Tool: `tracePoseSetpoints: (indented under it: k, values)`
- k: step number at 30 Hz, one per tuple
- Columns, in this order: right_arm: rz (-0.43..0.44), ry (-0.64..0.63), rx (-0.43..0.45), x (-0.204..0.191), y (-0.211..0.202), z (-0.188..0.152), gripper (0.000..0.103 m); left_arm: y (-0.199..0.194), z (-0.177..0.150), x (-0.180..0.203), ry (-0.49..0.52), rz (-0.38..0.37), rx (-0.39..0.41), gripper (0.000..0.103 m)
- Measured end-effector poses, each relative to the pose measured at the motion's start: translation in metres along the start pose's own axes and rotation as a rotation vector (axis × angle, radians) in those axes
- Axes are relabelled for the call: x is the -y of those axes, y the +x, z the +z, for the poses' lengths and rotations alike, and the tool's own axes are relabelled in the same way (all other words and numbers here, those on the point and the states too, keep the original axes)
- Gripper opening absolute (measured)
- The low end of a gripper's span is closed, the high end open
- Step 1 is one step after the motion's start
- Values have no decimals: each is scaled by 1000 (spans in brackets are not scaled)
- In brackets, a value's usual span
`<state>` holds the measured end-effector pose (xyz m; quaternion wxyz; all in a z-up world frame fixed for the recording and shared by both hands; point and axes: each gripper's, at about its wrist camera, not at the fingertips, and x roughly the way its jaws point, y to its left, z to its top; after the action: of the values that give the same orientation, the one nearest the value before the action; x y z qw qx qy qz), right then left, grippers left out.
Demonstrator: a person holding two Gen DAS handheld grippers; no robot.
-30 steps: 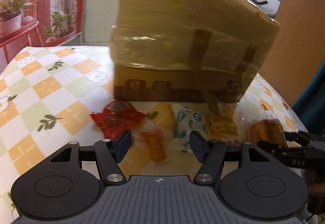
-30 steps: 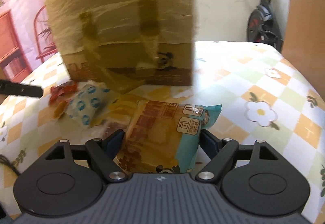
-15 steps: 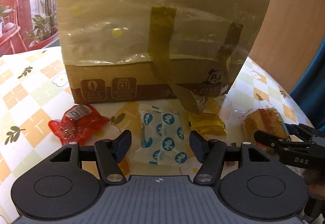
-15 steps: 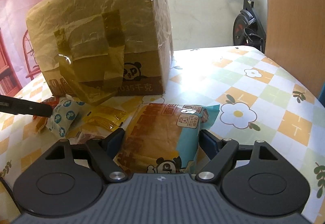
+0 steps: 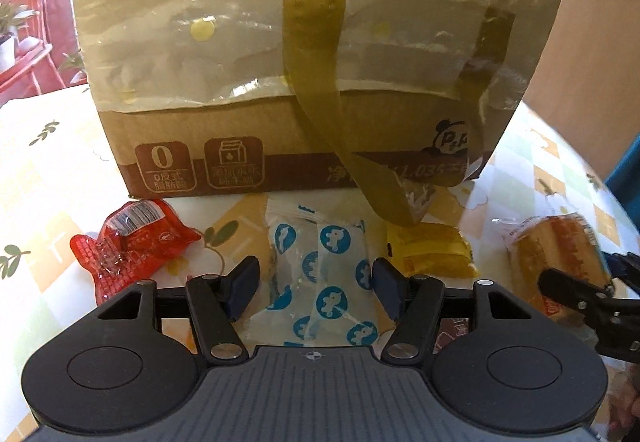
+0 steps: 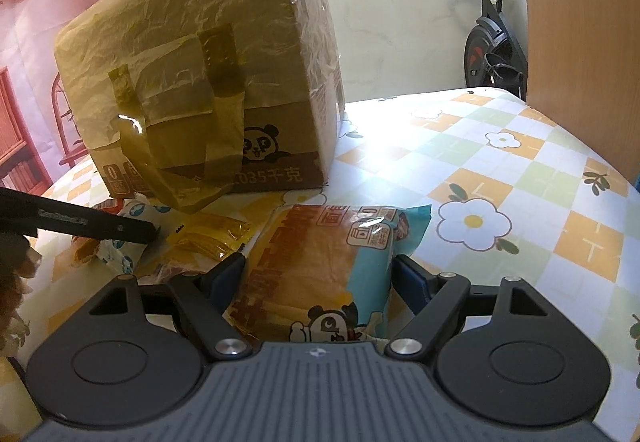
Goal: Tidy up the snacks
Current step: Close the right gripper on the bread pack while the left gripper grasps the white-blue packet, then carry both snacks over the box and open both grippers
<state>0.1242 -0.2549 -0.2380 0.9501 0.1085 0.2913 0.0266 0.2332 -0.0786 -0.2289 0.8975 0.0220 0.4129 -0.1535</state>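
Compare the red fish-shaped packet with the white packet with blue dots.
The red fish-shaped packet is clear red with a barcode label; the white packet with blue dots is pale and rectangular. The red one lies outside the left tool; the white one lies between its closing fingers. Both lie flat on the tablecloth before the cardboard box.

You are looking at an exercise bike standing behind the checked surface, a red chair sitting far left.
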Motion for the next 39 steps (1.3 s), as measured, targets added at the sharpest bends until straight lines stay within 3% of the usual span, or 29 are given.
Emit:
tracePoseSetpoints:
  k: [3,10,22,35,39]
  values:
    - [5,4,1,1,0,0,82,-1,-3,2,-9,0,16,49]
    - [12,11,2,2,0,0,82,-25,-13,-13,-148,-17,50,48]
    - [19,19,-1,3,0,0,82,-52,-34,-21,-182,-26,39,48]
    - [37,47,-16,0,-7,6,80,-94,-16,-30,-152,-43,162,48]
    - [57,63,23,-3,-15,20,80,-110,-2,-35,-135,-51,215,48]
